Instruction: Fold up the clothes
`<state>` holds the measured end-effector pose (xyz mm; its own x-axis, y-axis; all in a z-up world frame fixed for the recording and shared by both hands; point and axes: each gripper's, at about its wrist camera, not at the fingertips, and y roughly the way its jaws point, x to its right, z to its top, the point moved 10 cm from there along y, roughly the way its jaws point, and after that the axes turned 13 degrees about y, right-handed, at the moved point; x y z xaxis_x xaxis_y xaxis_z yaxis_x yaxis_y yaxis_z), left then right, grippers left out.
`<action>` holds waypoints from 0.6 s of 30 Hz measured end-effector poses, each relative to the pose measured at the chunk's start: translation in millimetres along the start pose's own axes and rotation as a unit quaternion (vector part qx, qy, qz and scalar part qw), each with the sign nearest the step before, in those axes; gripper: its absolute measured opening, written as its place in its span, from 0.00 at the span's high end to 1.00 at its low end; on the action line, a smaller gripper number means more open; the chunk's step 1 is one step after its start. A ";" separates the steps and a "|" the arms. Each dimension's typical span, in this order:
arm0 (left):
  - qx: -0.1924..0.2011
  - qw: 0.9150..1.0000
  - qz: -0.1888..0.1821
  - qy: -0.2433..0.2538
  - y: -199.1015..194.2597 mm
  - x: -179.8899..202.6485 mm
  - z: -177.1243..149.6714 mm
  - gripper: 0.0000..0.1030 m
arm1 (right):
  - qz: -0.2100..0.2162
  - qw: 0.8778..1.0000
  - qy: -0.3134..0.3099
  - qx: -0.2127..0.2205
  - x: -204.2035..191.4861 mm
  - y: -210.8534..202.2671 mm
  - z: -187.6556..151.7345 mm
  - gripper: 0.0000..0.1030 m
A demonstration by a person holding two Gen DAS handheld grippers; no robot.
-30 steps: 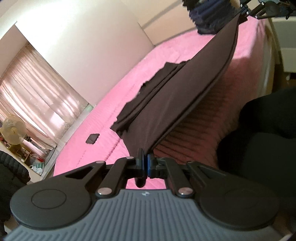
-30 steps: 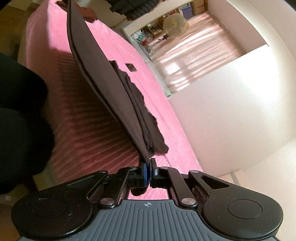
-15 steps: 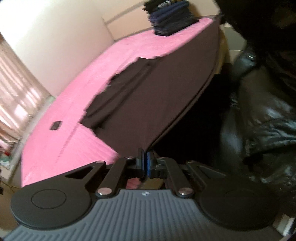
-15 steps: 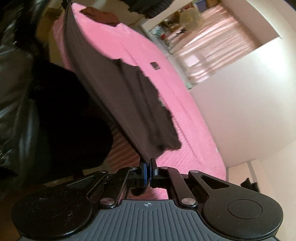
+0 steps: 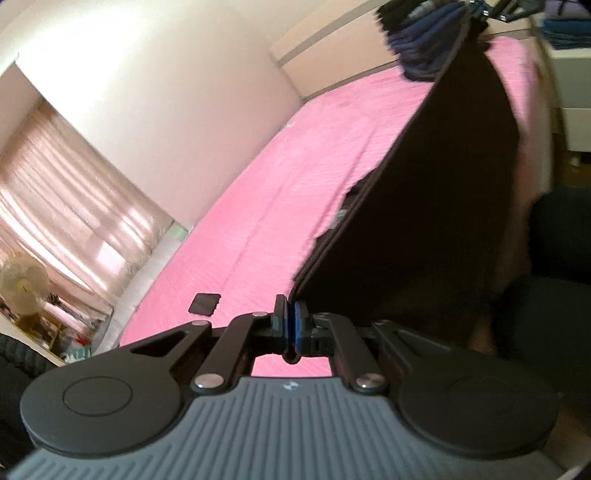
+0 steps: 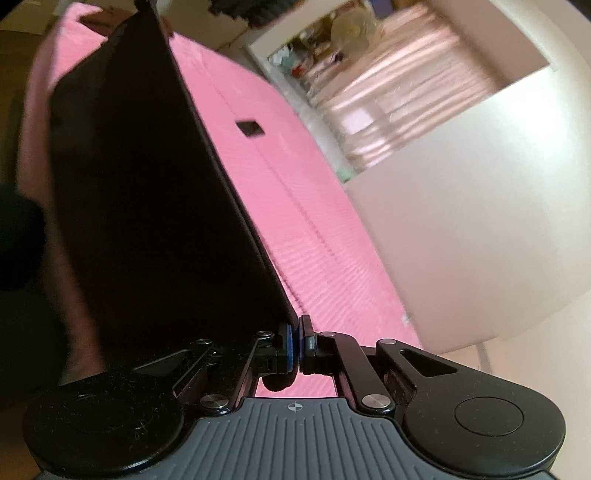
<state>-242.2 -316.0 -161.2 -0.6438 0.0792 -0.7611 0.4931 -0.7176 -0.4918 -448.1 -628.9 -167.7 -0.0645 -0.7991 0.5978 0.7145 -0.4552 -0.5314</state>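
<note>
The left tool (image 5: 290,321) is pinching one corner of a dark garment (image 5: 424,229), its jaws pressed together on the fabric's edge, and the right tool (image 6: 298,341) is clamping the opposite corner of the same garment (image 6: 147,206) in the same tight way. Between the two tools the cloth is hanging stretched as a flat, taut sheet, lifted off the bed (image 5: 295,192) and standing above its near side; in the left wrist view the right tool (image 5: 480,11) is showing at the far top end of the sheet.

The bed, covered in pink ribbed bedding (image 6: 314,229), is filling most of both views. A pale wall (image 5: 166,92) is running along its far side, and a window with sheer curtains (image 5: 66,206) is glowing beyond the foot. A stack of dark folded clothes (image 5: 421,48) is sitting at the far end of the bed. A pale fan (image 5: 22,288) is standing near the window. A small black flat object (image 5: 204,304) is lying alone on the bedding, well apart from the garment.
</note>
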 end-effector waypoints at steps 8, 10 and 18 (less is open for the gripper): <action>-0.060 0.996 -0.060 -0.019 232.7 -50.4 -13.7 0.96 | 0.061 0.992 0.038 -0.108 31.0 233.9 -41.9 0.99; -0.083 0.993 -0.082 -0.022 287.2 -41.9 -28.1 0.96 | 0.078 0.989 0.037 -0.123 25.0 268.6 -48.7 0.99; -0.109 0.988 -0.099 -0.056 368.0 -44.3 -74.9 0.96 | 0.085 0.988 0.052 -0.116 22.2 324.3 -54.3 0.99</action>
<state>11.6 -531.8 -340.1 -0.7948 0.1168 -0.5955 0.4577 -0.5290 -0.7146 -255.6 -815.6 -359.3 -0.0368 -0.9018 0.4307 0.5437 -0.3797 -0.7485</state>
